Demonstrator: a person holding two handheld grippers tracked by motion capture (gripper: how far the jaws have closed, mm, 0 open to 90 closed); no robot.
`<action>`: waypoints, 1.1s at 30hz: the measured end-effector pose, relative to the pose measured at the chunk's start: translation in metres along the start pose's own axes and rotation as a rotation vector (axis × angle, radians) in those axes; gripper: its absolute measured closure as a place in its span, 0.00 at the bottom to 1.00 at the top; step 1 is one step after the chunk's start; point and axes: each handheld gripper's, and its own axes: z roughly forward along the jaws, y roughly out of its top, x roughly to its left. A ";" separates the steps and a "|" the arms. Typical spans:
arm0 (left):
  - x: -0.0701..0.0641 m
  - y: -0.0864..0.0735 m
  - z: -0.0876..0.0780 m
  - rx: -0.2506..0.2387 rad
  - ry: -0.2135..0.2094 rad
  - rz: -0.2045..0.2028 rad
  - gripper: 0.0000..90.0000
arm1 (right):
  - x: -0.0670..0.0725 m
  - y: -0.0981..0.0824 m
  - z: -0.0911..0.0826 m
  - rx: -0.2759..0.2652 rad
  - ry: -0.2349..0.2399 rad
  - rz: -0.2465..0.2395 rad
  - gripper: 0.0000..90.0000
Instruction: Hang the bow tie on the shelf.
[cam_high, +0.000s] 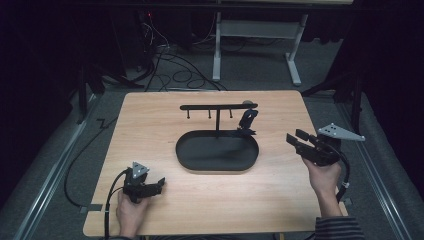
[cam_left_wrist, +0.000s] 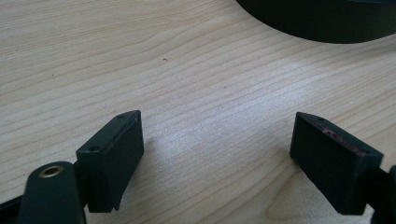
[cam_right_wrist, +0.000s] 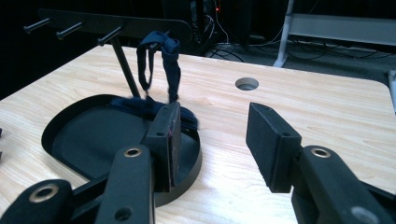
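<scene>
From above, the left gripper (cam_high: 159, 184) lies low on the wooden table (cam_high: 150, 115), the right gripper (cam_high: 295, 137) is held up beside the black oval tray (cam_high: 186, 161). A dark cloth (cam_high: 247, 120) hangs from the rack (cam_high: 200, 107).

Left gripper view: jaws wide apart, empty, tray (cam_left_wrist: 299, 23) ahead.

Right gripper view: jaws apart, empty; cloth (cam_right_wrist: 170, 51) ahead-left, draping into the tray (cam_right_wrist: 51, 133).

A pale wooden surface (cam_high: 150, 165) stands on grey carpet (cam_high: 260, 70) in a dim room with dark surroundings. Beyond its far edge, black cables (cam_high: 170, 65) tangle beside a white-legged table frame (cam_high: 295, 55).
</scene>
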 end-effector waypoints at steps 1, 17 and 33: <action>0.000 0.000 0.000 0.000 0.000 0.000 0.20 | 0.000 -0.001 -0.001 0.000 -0.001 0.000 0.63; 0.000 0.000 0.000 0.000 0.000 0.000 0.20 | 0.003 -0.024 -0.013 -0.009 0.012 0.033 0.63; 0.000 0.000 0.000 0.000 0.000 0.000 0.20 | 0.009 -0.044 -0.006 0.011 0.036 0.053 0.63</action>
